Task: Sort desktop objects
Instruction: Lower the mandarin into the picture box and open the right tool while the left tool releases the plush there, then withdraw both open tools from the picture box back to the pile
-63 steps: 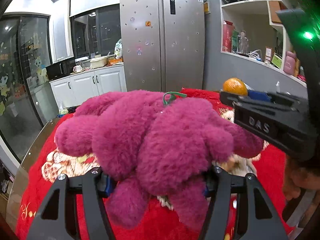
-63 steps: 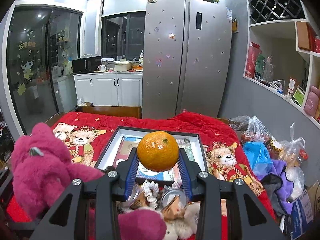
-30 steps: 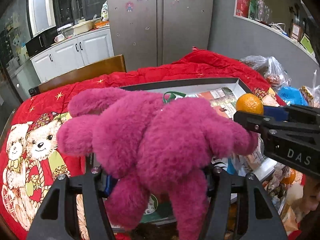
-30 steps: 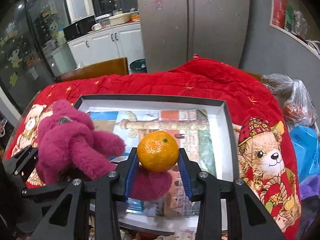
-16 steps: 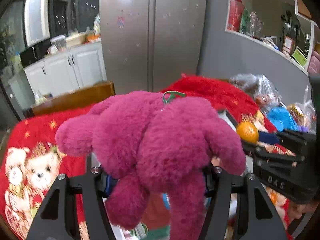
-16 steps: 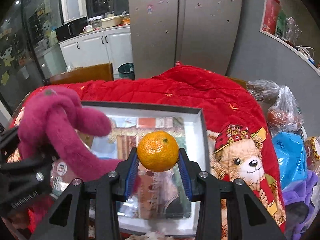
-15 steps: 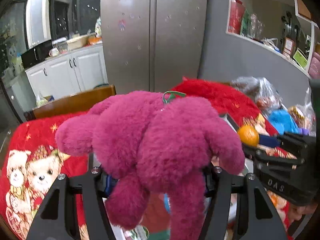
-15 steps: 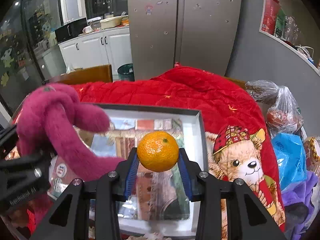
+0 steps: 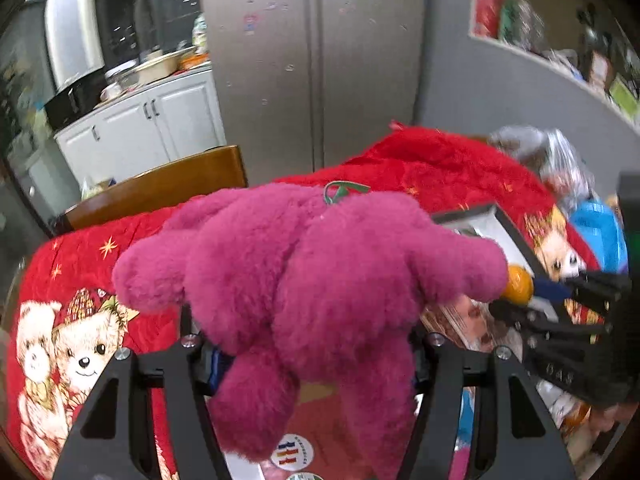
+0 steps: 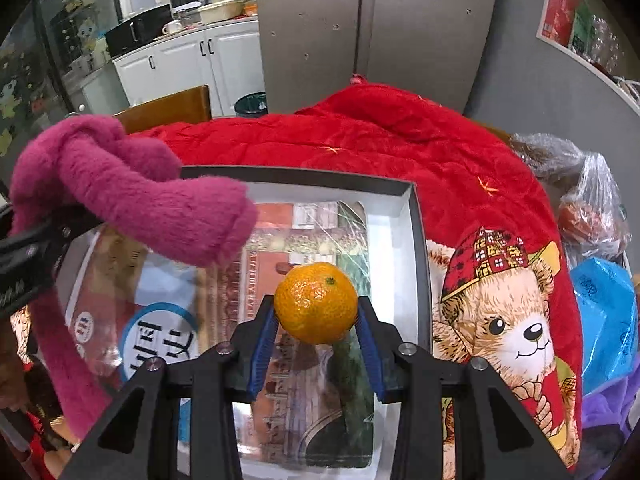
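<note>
I have the left tool (image 9: 312, 360) clenched on the plush toy (image 9: 312, 280), the right tool (image 10: 316, 344) on the orange (image 10: 316, 302); both hang over the box (image 10: 400, 240), neither set down yet.

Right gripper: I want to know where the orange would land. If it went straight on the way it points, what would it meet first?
Probably the printed floor of the open box, just beyond the orange that the right gripper clamps. The pink plush toy hangs off to the left, seemingly clear; depth is uncertain.
</note>
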`<state>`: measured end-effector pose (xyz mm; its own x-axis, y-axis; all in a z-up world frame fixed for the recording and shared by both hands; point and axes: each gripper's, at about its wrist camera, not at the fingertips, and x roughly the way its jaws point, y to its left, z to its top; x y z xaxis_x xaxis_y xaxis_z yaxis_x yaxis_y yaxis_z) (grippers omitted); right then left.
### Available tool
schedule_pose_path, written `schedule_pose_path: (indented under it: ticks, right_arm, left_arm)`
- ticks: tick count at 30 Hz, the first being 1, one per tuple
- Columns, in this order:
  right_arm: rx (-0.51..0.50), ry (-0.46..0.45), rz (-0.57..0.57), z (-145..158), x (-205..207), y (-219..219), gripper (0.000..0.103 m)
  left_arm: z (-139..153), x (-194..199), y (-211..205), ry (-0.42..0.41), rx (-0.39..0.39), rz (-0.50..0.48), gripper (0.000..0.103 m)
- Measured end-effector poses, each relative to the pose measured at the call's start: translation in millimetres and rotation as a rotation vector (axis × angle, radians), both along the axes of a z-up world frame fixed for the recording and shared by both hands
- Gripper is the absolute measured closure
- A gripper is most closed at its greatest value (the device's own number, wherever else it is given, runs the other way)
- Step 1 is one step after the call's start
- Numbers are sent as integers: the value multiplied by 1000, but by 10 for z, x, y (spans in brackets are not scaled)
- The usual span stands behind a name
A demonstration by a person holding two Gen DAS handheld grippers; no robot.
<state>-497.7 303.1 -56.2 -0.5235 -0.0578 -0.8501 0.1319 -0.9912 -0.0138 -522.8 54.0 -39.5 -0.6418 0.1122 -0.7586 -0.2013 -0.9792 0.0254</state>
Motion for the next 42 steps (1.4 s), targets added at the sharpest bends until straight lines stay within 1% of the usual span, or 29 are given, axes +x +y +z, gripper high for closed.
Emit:
schedule_pose_path:
  ticks: [2,5,7,9,11,13,15,16,18,19,21,24,27,31,35,37,38,39,40,41,42]
  right_arm:
    - [-1,-8,-5,-29,-1,14,63]
    - [-7,-8,-15,-30,2,40,63]
    - [-5,-10,-18,-35,0,46,63]
    - [-25,-12,-24,-23,8,60,63]
    - [-50,-18,-16,2,13,65,61]
    - [-42,-8,-1,55,37,35,53]
    - [-32,21,1,124,62,25,38]
    - [-33,33,0,162,75,23,34]
    - [-44,44,-4,212,88,26,32]
    - [-52,43,-5,231,90,31,31]
    - [-59,50,-17,262,104,46,31]
    - [-66,58,-41,303,118,79,31]
    - [-95,84,-65,372,153,123,30]
    - [-113,117,-73,522,217,120,28]
    - [-108,173,-58,795,416,33,28]
    - [-102,202,-35,1005,589,-20,28]
    - [-102,239,-29,1145,735,-29,28]
    - [-106,273,-28,1240,856,-19,26]
    - [-112,317,-31,1378,1033,-14,21]
    - [-119,346,-34,1484,1180,-8,18]
    - [-131,381,-33,1612,1385,-7,17]
  left_arm:
    - [-48,-8,74,-30,-31,-19,38]
    - [-146,-23,128,-72,-74,2,37]
    - [-146,-38,109,-73,-72,14,34]
    - [-145,-39,88,-73,-70,22,32]
    - [-166,-49,93,-86,-89,22,18]
    - [-147,-22,119,-61,-121,10,15]
    - [-107,37,181,-27,-162,-12,7]
    - [-73,62,217,-3,-193,-18,2]
    - [-23,101,246,31,-218,-16,1]
    - [11,106,244,34,-221,-13,1]
    - [55,120,198,37,-204,-5,1]
    - [128,109,61,34,-144,25,1]
    - [237,120,-93,34,-73,48,1]
    - [441,265,-218,58,-35,58,1]
    - [738,603,-373,92,41,63,1]
    - [940,858,-440,126,87,60,1]
    - [1036,994,-479,148,103,58,1]
    - [1156,1179,-523,181,121,58,1]
    - [1261,1342,-561,209,132,61,1]
    - [1337,1484,-586,231,139,65,1]
    - [1406,1619,-601,250,143,72,1]
